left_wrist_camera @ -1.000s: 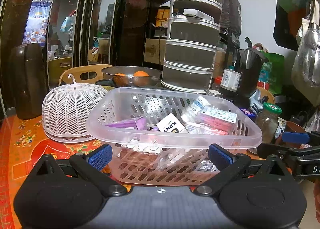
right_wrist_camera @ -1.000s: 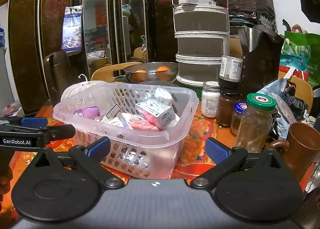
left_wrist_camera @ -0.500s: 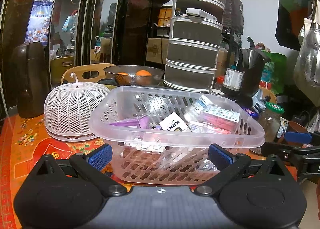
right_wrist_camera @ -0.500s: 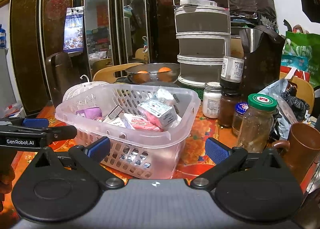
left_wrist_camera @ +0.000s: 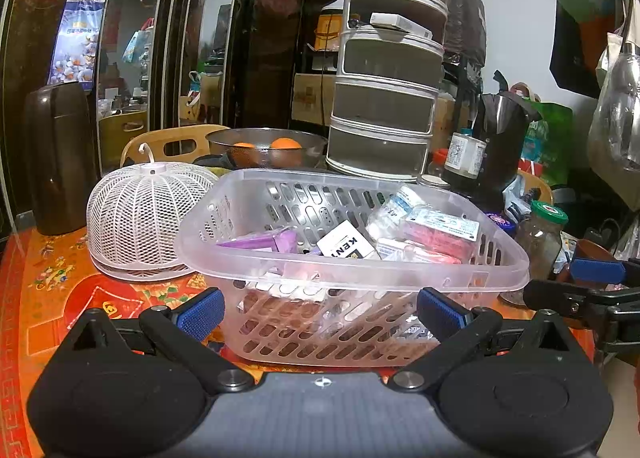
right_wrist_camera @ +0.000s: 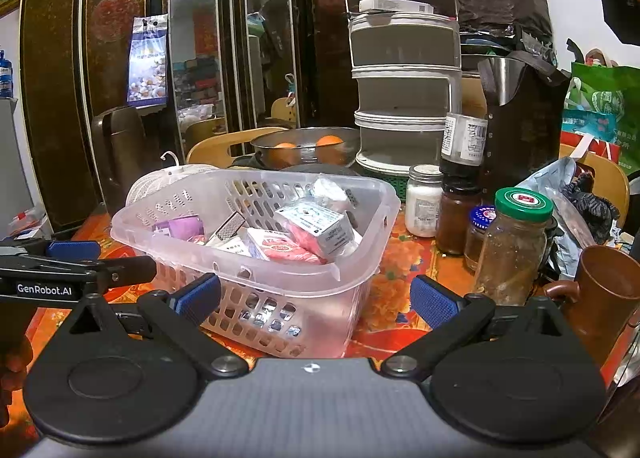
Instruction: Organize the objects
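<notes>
Cluttered red floral counter point(left_wrist_camera: 60, 290): left tongs point(left_wrist_camera: 320, 308) and right tongs point(right_wrist_camera: 316, 296) both gape empty just before a clear slotted plastic basket point(left_wrist_camera: 400, 276) of small packets point(right_wrist_camera: 316, 224). Likely light, flexible; its rim suits gripping.

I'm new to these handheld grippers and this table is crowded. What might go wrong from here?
1. The clear plastic slotted basket is heaped with small packets; tilting it might spill the white box on top.
2. The green-lidded glass jar and brown mug stand close to the open right gripper; a sideways swing may topple them.
3. The open left gripper may bump the white mesh food cover.
</notes>
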A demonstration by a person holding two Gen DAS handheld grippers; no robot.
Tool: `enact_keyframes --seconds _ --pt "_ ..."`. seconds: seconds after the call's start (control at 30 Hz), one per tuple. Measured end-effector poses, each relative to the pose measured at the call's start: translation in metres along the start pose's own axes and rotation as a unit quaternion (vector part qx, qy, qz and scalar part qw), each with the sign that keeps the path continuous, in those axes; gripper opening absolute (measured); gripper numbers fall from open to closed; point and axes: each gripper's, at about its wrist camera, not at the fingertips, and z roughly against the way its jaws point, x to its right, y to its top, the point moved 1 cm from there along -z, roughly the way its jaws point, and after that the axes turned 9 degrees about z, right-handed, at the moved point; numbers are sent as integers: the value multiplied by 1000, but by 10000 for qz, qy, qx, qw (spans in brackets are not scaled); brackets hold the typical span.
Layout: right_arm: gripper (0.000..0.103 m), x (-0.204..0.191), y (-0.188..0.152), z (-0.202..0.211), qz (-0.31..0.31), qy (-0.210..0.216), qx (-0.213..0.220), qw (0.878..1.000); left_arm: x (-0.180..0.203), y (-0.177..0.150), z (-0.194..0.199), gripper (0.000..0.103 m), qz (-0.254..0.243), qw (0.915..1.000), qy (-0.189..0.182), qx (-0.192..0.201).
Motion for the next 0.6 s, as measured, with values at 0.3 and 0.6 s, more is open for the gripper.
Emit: enact_keyframes --seconds 0.3,0.6 --pt "103 -2 -1 0 23 25 7 10000 1 -1 -1 103 -2 10000 9 -14" --pt "103 -5 -1 0 76 34 0 10000 3 -4 -3 103 -5 10000 5 -52"
